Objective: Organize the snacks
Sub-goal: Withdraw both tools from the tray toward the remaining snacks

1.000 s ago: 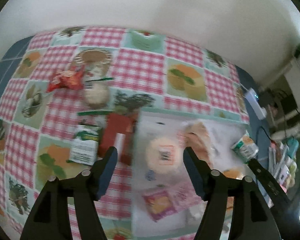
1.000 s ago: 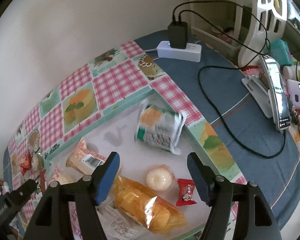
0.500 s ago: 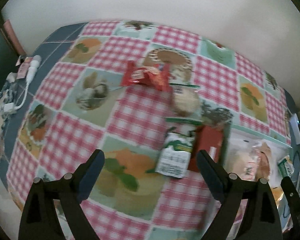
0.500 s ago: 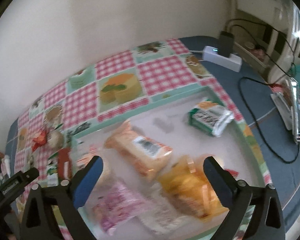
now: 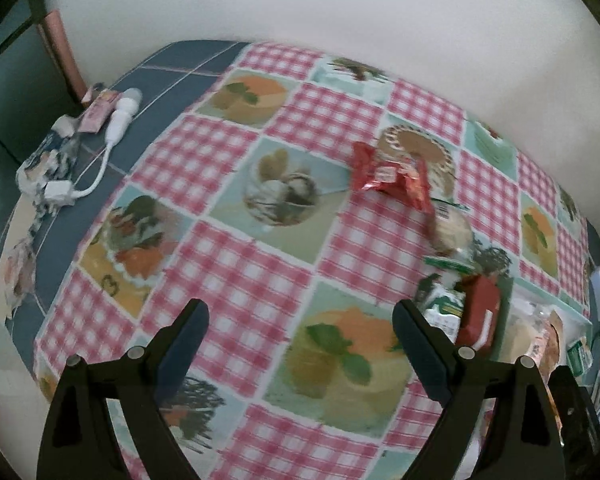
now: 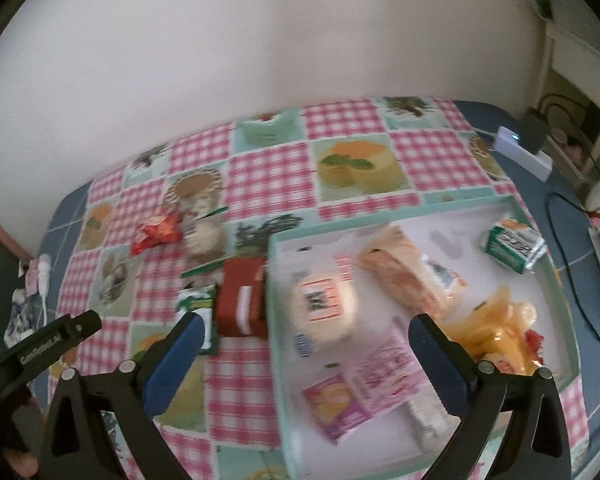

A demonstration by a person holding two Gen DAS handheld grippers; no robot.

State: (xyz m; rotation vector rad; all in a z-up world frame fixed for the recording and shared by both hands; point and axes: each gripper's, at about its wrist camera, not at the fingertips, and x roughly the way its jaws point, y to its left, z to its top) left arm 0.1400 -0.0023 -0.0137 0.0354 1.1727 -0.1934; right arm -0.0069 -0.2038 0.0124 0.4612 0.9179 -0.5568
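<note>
A: Red foil first, far left of the loose group: the red crinkled packet [image 6: 156, 233] lies on the checked tablecloth [image 6: 268, 172], with the round pale biscuit pack [image 6: 204, 236] just beside it on its right. Below those sit the green-and-white sachet [image 6: 198, 304] and the red box [image 6: 242, 300], which rests close against the tray's left wall.

B: And the tray [image 6: 388, 208] itself?

A: It is to the right and holds the rest: a round bun with a barcode label [image 6: 324, 308], a long bread pack [image 6: 412, 276], a green packet [image 6: 514, 250] in the far corner, yellow crisps [image 6: 496, 336], and pink sachets [image 6: 364, 388] near the front.

B: What are the tools doing?

A: The left gripper [image 5: 300, 338] hangs over bare cloth, its jaws having just been opening to a wide spread with nothing between them. The right gripper [image 6: 306, 346] has just been opening too, and is fully spread and empty above the tray's left edge.

B: So which snack comes next?

A: I judge the four outside the tray. The left one is nearer to them. It should come down square over one item, the box or the sachet, fingers astride its narrow sides, and close only once level.

B: Risk?

A: The foil packet is slippery and crushable; pinch a sealed end, gently.
</note>
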